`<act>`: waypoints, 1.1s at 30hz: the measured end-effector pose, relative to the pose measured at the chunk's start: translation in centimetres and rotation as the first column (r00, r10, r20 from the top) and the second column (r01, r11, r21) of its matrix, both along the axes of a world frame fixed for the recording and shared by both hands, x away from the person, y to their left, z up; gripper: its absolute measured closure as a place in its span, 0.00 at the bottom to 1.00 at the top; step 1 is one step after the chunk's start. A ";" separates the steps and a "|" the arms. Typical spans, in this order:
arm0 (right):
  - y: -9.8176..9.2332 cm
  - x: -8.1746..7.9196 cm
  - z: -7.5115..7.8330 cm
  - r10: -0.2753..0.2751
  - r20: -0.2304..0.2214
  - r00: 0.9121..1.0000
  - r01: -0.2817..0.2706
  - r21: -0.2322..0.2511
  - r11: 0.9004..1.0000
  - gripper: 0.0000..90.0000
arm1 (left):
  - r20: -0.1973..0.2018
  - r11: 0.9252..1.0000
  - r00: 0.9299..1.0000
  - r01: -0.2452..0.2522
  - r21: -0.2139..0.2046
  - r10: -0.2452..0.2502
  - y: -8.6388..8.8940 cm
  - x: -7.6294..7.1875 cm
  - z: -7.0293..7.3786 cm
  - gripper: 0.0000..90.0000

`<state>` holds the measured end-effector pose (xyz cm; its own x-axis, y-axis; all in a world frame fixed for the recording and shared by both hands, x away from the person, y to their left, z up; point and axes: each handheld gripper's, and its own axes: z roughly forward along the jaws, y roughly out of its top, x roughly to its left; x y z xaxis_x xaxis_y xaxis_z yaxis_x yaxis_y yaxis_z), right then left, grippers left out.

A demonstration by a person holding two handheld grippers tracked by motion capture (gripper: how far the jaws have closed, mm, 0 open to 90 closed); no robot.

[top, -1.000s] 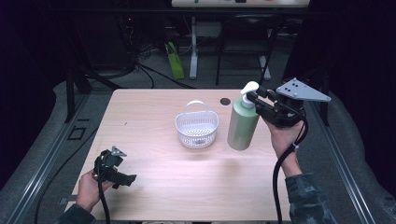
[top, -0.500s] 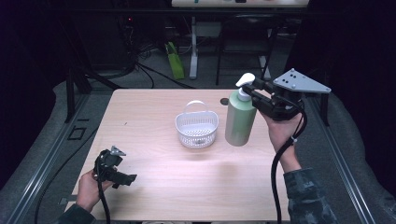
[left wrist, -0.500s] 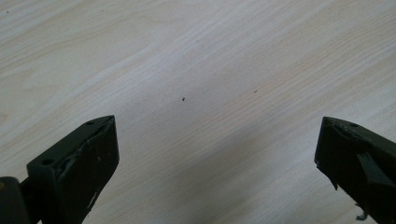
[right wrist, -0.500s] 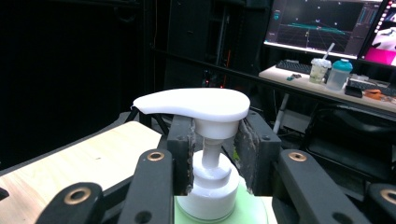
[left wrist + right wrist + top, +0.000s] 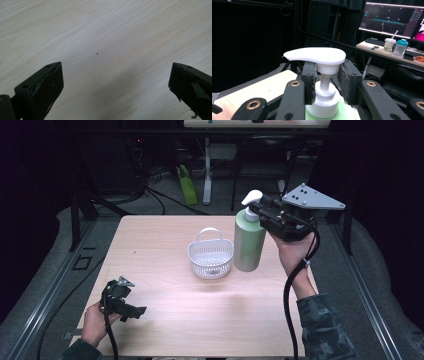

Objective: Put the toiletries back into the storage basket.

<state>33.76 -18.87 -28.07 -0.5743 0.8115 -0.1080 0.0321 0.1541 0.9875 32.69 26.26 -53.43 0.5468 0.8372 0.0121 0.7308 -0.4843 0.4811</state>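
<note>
the bottle's [image 5: 325, 113] body is getting cut off at the bottom edge of the right gripper view, leaving its white pump [image 5: 317, 56] and collar showing. in the high view the bottle [image 5: 248, 242] is pale green and upright, hanging above the table [image 5: 150, 245] just right of the basket [image 5: 210, 257]. the right tool [image 5: 260, 212] is grasping the pump neck. the left tool [image 5: 131, 310] is hanging released over the near left corner.

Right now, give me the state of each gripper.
Left gripper: open, holding nothing.
Right gripper: shut on the pump bottle, at its neck.
</note>
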 end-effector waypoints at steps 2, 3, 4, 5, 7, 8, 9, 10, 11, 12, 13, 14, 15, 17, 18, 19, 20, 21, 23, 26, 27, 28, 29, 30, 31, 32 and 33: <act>0.3 0.2 0.2 0.006 0.004 1.000 -0.006 -0.002 1.000 0.75 | 0.002 1.000 1.000 -0.002 -0.005 0.002 0.0 0.0 0.0 0.00; 0.5 0.2 0.3 0.008 0.004 1.000 -0.008 0.000 1.000 0.75 | 0.001 1.000 1.000 -0.001 -0.004 0.001 0.0 0.0 0.0 0.00; 0.7 0.3 0.3 0.010 0.004 1.000 -0.010 0.000 1.000 0.75 | 0.000 1.000 1.000 0.000 -0.002 0.000 0.0 0.0 0.0 0.00; 0.8 0.4 0.4 0.012 0.006 1.000 -0.012 -0.001 1.000 0.75 | -0.004 1.000 1.000 0.004 0.001 -0.004 0.0 0.0 0.0 0.00; 1.3 0.6 0.5 0.015 0.008 1.000 -0.015 0.005 1.000 0.75 | -0.006 1.000 1.000 0.003 0.001 -0.003 0.0 0.0 0.0 0.00; 1.3 0.6 0.5 0.015 0.008 1.000 -0.015 0.005 1.000 0.75 | -0.005 1.000 1.000 0.004 0.000 -0.004 0.0 0.0 0.0 0.00; 1.6 0.8 0.6 0.017 0.006 1.000 -0.017 0.008 1.000 0.75 | -0.003 1.000 1.000 0.003 -0.002 -0.003 0.0 0.1 -0.1 0.00; 1.6 0.8 0.6 0.017 0.006 1.000 -0.017 0.008 1.000 0.75 | -0.003 1.000 1.000 0.003 -0.002 -0.003 0.0 0.1 -0.1 0.00; 1.7 0.9 0.6 0.019 0.007 1.000 -0.019 0.008 1.000 0.75 | -0.003 1.000 1.000 0.001 -0.004 -0.001 0.0 0.1 -0.1 0.00; 1.8 1.1 0.7 0.021 0.007 1.000 -0.021 0.010 1.000 0.75 | -0.004 1.000 1.000 -0.002 -0.005 0.002 0.0 0.1 -0.1 0.00; 1.9 1.2 0.7 0.022 0.005 1.000 -0.022 0.013 1.000 0.75 | -0.005 1.000 1.000 -0.001 -0.005 0.001 0.1 0.1 -0.1 0.00; 2.0 1.3 0.8 0.024 0.007 1.000 -0.024 0.012 1.000 0.75 | -0.009 1.000 1.000 0.000 -0.003 0.000 0.1 0.1 -0.1 0.00; 2.3 1.5 0.9 0.026 0.008 1.000 -0.026 0.011 1.000 0.75 | -0.011 1.000 1.000 0.000 -0.002 0.000 0.0 0.1 -0.1 0.00; 2.4 1.5 0.9 0.026 0.008 1.000 -0.026 0.014 1.000 0.75 | -0.011 1.000 1.000 0.002 -0.003 -0.002 0.0 0.1 -0.1 0.00; 2.6 1.6 1.0 0.027 0.009 1.000 -0.027 0.014 1.000 0.75 | -0.010 1.000 1.000 0.001 -0.003 -0.001 0.0 0.1 -0.1 0.00; 2.7 1.7 1.1 0.028 0.010 1.000 -0.028 0.009 1.000 0.75 | -0.009 1.000 1.000 0.001 -0.004 -0.001 0.0 0.1 -0.1 0.00; 2.8 1.8 1.1 0.028 0.010 1.000 -0.028 0.010 1.000 0.75 | -0.007 1.000 1.000 0.000 -0.004 0.000 0.0 0.1 -0.1 0.00; 3.1 2.0 1.2 0.030 0.011 1.000 -0.030 0.007 1.000 0.75 | -0.008 1.000 1.000 -0.001 -0.005 0.001 0.1 0.1 -0.1 0.00; 3.2 2.0 1.2 0.030 0.009 1.000 -0.030 0.010 1.000 0.75 | -0.010 1.000 1.000 0.000 -0.002 0.000 0.1 0.1 -0.1 0.00; 3.5 2.4 1.3 0.029 0.008 1.000 -0.029 0.013 0.999 0.75 | -0.009 1.000 1.000 0.002 -0.003 -0.002 0.0 0.1 -0.1 0.00; 3.6 2.5 1.3 0.029 0.008 1.000 -0.029 0.013 0.999 0.75 | -0.009 1.000 1.000 0.004 -0.002 -0.004 0.0 0.1 -0.1 0.00; 3.7 2.5 1.4 0.029 0.007 1.000 -0.029 0.014 0.999 0.75 | -0.009 1.000 1.000 0.004 -0.002 -0.004 0.0 0.1 -0.1 0.00; 3.8 2.6 1.4 0.029 0.006 1.000 -0.029 0.015 0.999 0.75 | -0.008 1.000 1.000 0.005 -0.002 -0.005 0.0 0.1 -0.1 0.00; 4.0 2.7 1.4 0.029 0.006 1.000 -0.029 0.012 1.000 0.75 | -0.008 1.000 1.000 0.005 -0.003 -0.005 0.0 0.1 -0.1 0.00; 4.1 2.8 1.4 0.030 0.006 1.000 -0.030 0.011 1.000 0.75 | -0.008 1.000 1.000 0.005 -0.002 -0.005 0.0 0.1 -0.1 0.00; 4.2 2.8 1.4 0.030 0.007 1.000 -0.030 0.009 0.999 0.75 | -0.007 1.000 1.000 0.006 -0.002 -0.006 0.0 0.1 -0.1 0.00; 4.4 3.0 1.4 0.032 0.007 0.999 -0.032 0.008 0.999 0.75 | -0.004 1.000 1.000 0.004 -0.001 -0.004 0.0 0.1 -0.2 0.00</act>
